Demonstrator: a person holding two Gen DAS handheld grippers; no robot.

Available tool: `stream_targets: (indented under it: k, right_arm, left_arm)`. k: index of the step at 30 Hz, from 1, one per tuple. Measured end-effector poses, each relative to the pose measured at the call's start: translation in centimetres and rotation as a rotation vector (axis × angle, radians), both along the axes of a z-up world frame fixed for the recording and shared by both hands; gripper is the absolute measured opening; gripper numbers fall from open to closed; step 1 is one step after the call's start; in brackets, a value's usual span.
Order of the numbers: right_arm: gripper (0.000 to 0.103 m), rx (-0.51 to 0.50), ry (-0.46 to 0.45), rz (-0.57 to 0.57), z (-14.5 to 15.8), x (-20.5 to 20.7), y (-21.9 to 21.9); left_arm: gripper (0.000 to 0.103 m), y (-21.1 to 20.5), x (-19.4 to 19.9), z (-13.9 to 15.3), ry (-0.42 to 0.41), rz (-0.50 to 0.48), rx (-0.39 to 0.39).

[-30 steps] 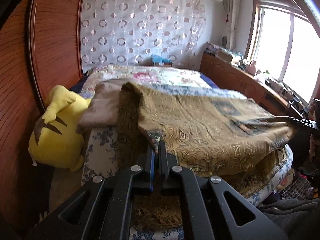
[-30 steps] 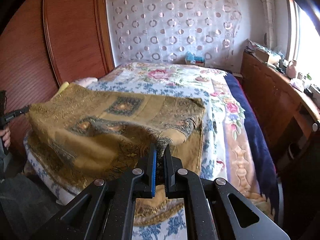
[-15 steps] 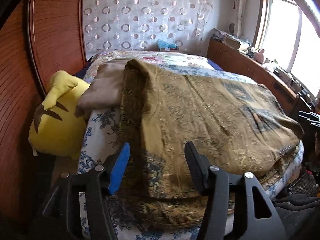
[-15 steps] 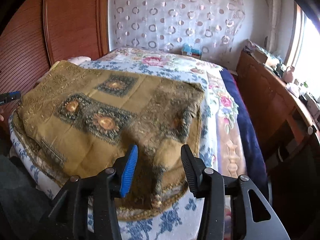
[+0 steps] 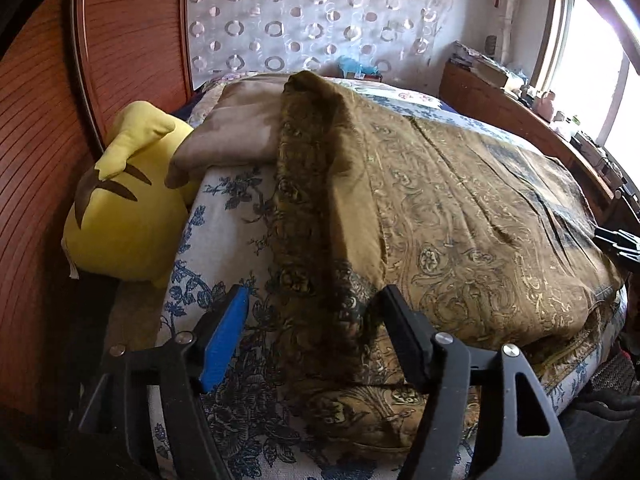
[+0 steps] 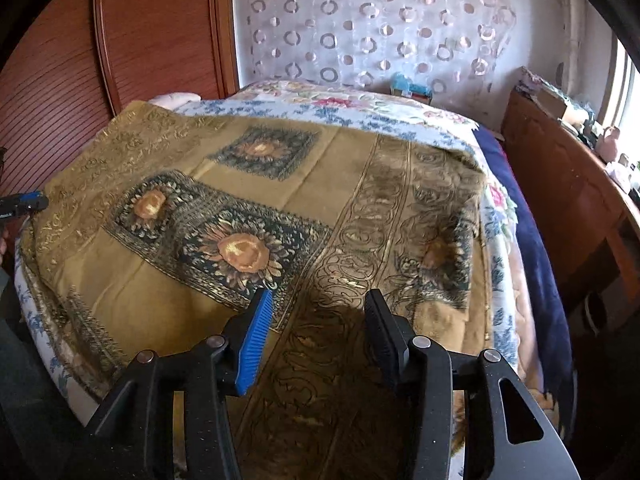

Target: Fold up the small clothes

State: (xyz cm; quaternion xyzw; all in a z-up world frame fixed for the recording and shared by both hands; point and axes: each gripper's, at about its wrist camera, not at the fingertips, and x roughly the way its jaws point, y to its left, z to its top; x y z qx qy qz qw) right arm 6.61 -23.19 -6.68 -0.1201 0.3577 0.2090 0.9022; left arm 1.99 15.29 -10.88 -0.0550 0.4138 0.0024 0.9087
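Gold patterned cloth on bed

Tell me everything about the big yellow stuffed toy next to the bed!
The yellow plush toy is soft and rounded, bright yellow with dark brown stripes on its side. A pointed yellow part, like an ear or an arm, sticks up at its top. It is wedged in the gap between the red-brown wooden wardrobe and the side of the bed, leaning against the flowered bedcover. A tan folded cloth on the bed hangs over its upper edge. Its face does not show from here.
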Motion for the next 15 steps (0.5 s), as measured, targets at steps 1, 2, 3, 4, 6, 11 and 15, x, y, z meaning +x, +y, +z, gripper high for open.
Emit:
stream_targets:
  k: [1, 2, 3, 4, 6, 11, 15]
  right_arm:
    - [0.05, -0.003, 0.003, -0.006, -0.3, 0.1, 0.0]
    - [0.05, -0.007, 0.009, -0.008, -0.6, 0.2, 0.0]
    - [0.05, -0.016, 0.012, -0.005, -0.9, 0.3, -0.1]
    - [0.052, -0.017, 0.002, -0.005, -1.0, 0.2, -0.1]
    - [0.054, -0.016, -0.011, -0.013, -1.0, 0.1, 0.1]
    - [0.059, 0.004, -0.022, -0.034, -1.2, -0.8, -0.2]
    - [0.062, 0.021, -0.032, -0.051, -1.4, -1.9, -0.5]
  left_arm:
    - [0.069, -0.1, 0.0, -0.2, 0.002, 0.0, 0.005]
    - [0.069, -0.1, 0.1, -0.2, 0.004, -0.002, 0.01]
    - [0.069, -0.2, 0.0, -0.3, 0.005, -0.004, 0.013]
    - [0.069, -0.3, 0.0, -0.4, 0.002, -0.004, 0.016]
    - [0.069, -0.3, -0.2, -0.4, -0.001, -0.005, 0.018]
    - [0.056, -0.3, -0.3, -0.3, -0.005, -0.019, -0.007]
    - [0.054, -0.3, -0.2, -0.2, -0.007, -0.024, -0.014]
